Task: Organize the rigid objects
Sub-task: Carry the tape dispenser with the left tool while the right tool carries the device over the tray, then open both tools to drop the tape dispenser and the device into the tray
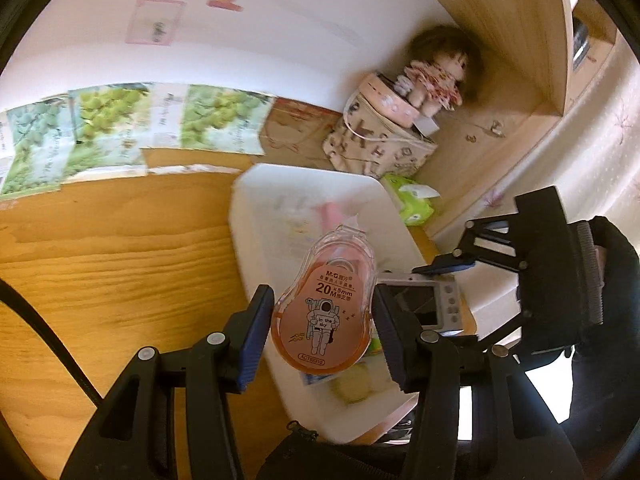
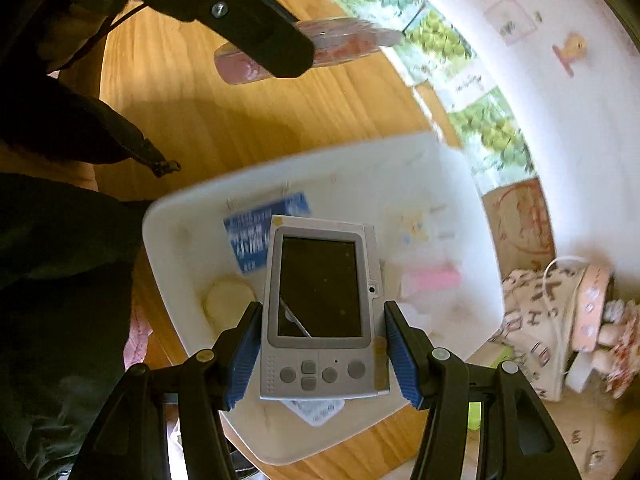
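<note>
My left gripper (image 1: 322,320) is shut on an orange correction tape dispenser (image 1: 326,308) with an astronaut label, held above the white tray (image 1: 256,240). My right gripper (image 2: 320,344) is shut on a grey handheld electronic device (image 2: 322,304) with a dark screen and buttons, held over the same white tray (image 2: 360,160). The device also shows in the left wrist view (image 1: 424,304), with the right gripper (image 1: 444,270) to the right. The left gripper's finger (image 2: 256,36) and the dispenser (image 2: 344,42) show at the top of the right wrist view.
The tray holds a blue card (image 2: 260,232), a pink item (image 2: 432,280), a pale round item (image 2: 228,300) and a blister pack (image 2: 316,410). A lettered pouch (image 1: 380,148) with a doll (image 1: 436,76) and a green tissue pack (image 1: 412,200) stand behind. Leaflets (image 1: 120,128) lie along the wall.
</note>
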Motion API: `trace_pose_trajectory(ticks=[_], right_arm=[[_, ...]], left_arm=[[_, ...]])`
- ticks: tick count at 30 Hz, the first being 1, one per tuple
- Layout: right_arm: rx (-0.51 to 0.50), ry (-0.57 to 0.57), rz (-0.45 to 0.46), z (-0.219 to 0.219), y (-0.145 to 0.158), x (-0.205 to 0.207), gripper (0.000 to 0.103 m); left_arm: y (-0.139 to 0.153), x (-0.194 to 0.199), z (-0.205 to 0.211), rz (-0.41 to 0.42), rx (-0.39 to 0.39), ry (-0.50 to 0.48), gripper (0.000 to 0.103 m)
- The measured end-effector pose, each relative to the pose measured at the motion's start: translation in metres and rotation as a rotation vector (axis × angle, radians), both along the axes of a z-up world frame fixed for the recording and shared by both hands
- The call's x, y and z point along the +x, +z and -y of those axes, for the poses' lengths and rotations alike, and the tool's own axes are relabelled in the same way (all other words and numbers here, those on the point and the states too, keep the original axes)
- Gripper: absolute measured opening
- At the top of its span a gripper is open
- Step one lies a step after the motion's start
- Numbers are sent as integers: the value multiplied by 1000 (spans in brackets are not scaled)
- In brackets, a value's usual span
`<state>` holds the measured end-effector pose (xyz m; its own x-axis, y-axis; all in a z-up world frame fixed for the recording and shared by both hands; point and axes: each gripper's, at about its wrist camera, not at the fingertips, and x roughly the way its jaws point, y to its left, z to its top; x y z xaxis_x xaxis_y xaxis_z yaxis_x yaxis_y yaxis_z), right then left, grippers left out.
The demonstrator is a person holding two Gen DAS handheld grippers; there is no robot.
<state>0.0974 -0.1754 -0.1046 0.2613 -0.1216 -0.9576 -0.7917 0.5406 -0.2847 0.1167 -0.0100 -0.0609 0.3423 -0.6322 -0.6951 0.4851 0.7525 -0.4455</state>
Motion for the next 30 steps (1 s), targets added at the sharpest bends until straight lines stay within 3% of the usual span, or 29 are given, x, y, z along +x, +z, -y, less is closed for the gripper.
trace_pose_trajectory(ticks=[10, 15, 18, 22, 26, 30], right_arm=[[109, -33, 12, 41, -12, -17, 59], [226, -81, 56, 62, -13, -14, 60], [315, -180, 109, 79, -14, -11, 62], [424, -301, 189, 96, -14, -15, 64], [483, -443, 290, 105, -15, -29, 74], [557, -605, 324, 108, -18, -44, 80]], left_arm=[[-16, -18, 67, -45, 52, 4, 54], [-25, -19, 80, -76, 106, 54, 54], [-25, -17, 81, -94, 121, 93, 56], [-15, -18, 76, -75, 107, 141, 78], [-8, -18, 71, -68, 105, 171, 83], [-10, -21, 63, -82, 115, 192, 83]])
